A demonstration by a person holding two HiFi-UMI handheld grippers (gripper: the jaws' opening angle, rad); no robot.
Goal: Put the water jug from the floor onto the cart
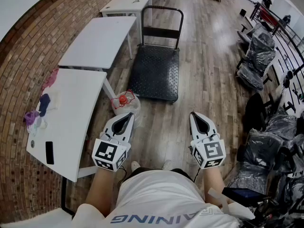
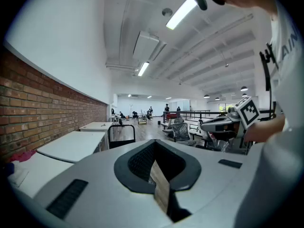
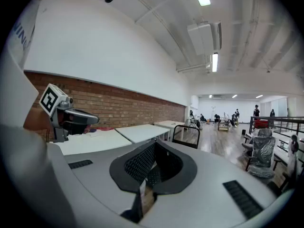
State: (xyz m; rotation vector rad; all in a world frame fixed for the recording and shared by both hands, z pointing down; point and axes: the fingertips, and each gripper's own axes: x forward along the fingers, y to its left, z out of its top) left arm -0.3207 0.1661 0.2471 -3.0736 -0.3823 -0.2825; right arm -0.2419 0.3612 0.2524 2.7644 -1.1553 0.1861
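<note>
Head view first: the water jug (image 1: 126, 102), red cap up, is on the floor, tucked just beside the leg of the near white surface (image 1: 71, 109) and just short of the near left corner of the cart (image 1: 156, 71). It's not on the cart yet. Left tongs (image 1: 125, 120) and right tongs (image 1: 198, 121) are both clenched and empty, hovering near level above the floor, the left one close to the jug. Left gripper view: tongs pressed together with nothing between them, and I can see the cart's handle (image 2: 121, 133) down the room, but the jug isn't in view at all. Right gripper view: same deal, clenched on nothing, no jug in sight. What worries me is that the jug looks smooth and roundish, and it's probably heavy if it's full, so a pinch at the neck could slip or swing. I'd also guess the cart rolls if I thump the jug down on it. That surface leg crowds the left side of the jug, so coming in from there looks tight. The plastic-wrapped chairs (image 1: 256, 56) on the right are well apart, so no bother.
</note>
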